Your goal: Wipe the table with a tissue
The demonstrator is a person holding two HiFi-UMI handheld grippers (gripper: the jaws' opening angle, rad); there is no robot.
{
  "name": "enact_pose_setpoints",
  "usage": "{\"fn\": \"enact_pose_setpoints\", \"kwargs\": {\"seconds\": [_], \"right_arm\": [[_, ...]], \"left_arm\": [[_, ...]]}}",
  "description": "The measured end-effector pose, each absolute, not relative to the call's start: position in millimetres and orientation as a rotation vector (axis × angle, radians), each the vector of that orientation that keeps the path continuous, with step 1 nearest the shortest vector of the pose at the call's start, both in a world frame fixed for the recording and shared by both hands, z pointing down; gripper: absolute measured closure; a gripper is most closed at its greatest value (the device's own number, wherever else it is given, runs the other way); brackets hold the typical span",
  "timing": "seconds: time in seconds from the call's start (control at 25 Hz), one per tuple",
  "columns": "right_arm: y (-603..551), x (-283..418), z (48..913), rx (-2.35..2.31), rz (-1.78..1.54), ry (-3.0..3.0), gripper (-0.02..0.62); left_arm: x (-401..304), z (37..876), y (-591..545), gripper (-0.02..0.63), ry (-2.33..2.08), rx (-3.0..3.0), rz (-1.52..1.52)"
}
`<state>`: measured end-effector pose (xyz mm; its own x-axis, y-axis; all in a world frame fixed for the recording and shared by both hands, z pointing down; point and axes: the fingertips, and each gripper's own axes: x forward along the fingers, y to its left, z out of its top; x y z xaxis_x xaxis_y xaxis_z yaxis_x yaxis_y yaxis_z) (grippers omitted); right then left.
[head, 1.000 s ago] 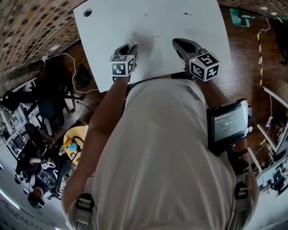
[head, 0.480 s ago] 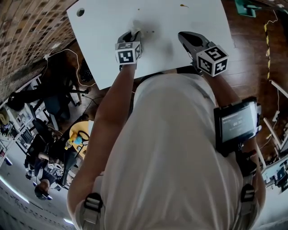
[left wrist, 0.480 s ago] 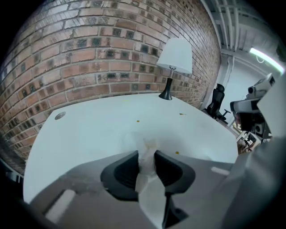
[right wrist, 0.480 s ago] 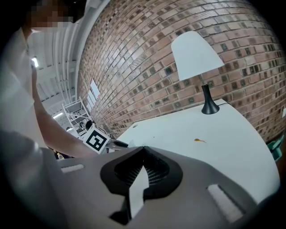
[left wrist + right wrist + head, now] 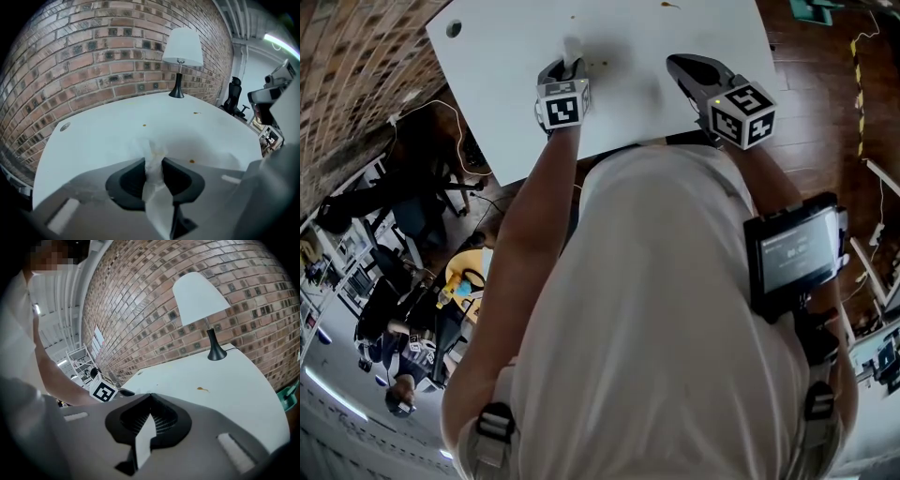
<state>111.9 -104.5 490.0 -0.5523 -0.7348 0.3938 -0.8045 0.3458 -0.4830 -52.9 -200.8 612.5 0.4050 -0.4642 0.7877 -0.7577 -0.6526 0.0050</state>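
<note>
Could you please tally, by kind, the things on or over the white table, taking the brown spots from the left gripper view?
Grippers: 2, the left gripper and the right gripper
Tissue: 1
Lamp: 1
Brown spots: 3
Total: 7

Table: the table (image 5: 506, 94) lies before the person, its far edge towards the brick wall (image 5: 93, 56).
Lamp: the lamp (image 5: 180, 51) stands on the table's far side, close to the wall.
Left gripper: the left gripper (image 5: 571, 58) is over the table's left part, well apart from the right gripper (image 5: 677, 62), which is over the right part.
Tissue: the tissue (image 5: 153, 157) sits between the left gripper's jaws, its front end on the tabletop.
Spots: one spot (image 5: 191, 161) lies just right of the tissue; two others (image 5: 144, 125) lie farther back.
Hole: the hole (image 5: 453, 29) is near the table's far left corner.
</note>
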Motion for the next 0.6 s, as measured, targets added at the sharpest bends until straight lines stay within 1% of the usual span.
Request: {"fn": "enact_pose_setpoints", "kwargs": {"seconds": [0.6], "right_arm": [[-101, 138, 490, 1.437, 1.016, -2.495, 0.589]], "left_arm": [[-8, 611, -178, 0.51, -0.992, 2.345, 1.045]]}}
